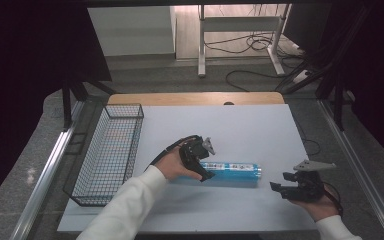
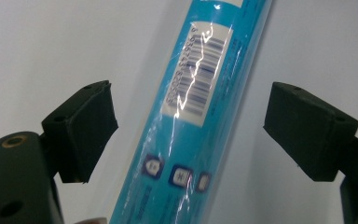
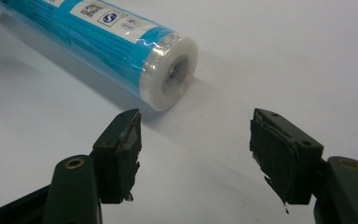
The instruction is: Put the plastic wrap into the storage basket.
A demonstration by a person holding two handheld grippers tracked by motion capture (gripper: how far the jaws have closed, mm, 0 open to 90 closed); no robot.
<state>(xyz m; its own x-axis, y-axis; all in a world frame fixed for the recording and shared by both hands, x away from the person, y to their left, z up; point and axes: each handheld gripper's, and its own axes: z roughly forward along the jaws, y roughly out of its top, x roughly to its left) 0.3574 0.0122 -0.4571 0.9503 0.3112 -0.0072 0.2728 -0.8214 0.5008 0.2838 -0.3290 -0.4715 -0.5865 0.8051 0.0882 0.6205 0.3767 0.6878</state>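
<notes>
White sheet covers the bench (image 1: 240, 125), with a strip of wood showing at its far edge. On the left part of the bench stands a black wire basket (image 1: 107, 155), long and narrow. Near the middle lies a blue roll (image 1: 232, 171) wrapped in clear film, on its side, with its white open end toward the right. The left gripper (image 1: 200, 165) is at the left end of the roll; in the left gripper view its jaws stand spread on both sides of the roll (image 2: 196, 121) and the pads do not touch it. The right gripper (image 1: 286, 184) is near the right end of the roll, apart from it, and its jaws are spread with nothing between them; the roll's end (image 3: 168, 70) lies just ahead of them. On the roll there is a white label with a barcode (image 2: 200, 74) and digits too blurred to read, some small square symbols, and a second white label with a round blue mark (image 3: 108, 17).
</notes>
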